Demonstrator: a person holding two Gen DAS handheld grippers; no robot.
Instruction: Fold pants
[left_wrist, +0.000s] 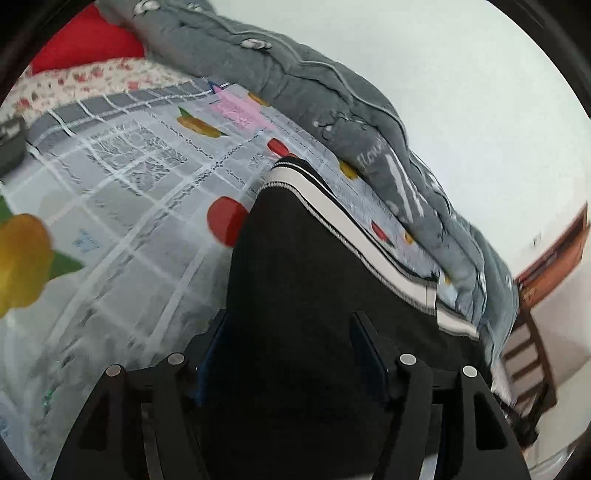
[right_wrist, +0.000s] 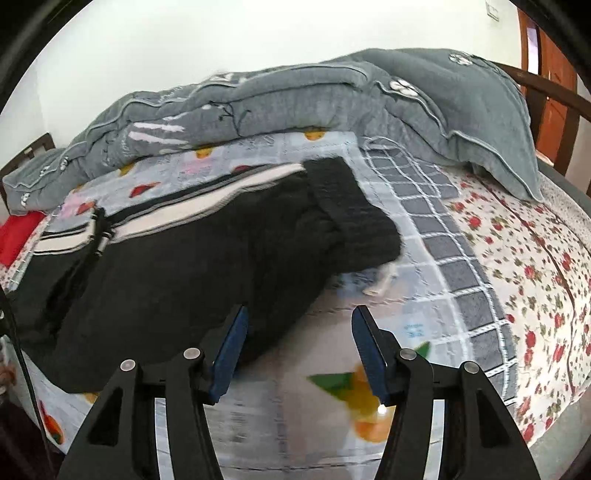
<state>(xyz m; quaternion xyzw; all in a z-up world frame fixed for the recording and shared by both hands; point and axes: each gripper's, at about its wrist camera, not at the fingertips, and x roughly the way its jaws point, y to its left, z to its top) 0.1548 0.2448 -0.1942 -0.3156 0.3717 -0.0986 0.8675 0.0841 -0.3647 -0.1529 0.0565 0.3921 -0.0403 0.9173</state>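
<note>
Black pants with white side stripes lie on a fruit-print sheet on the bed. In the left wrist view the black cloth fills the gap between the wide-apart fingers of my left gripper, which is open over the pants. In the right wrist view the pants lie folded lengthwise, the waistband end at the upper right. My right gripper is open and empty just right of the pants' near edge, its left finger next to the cloth.
A grey quilt is bunched along the far side of the bed. A floral sheet covers the right part. A red pillow lies at one end. A wooden bed frame and a brown door stand beyond.
</note>
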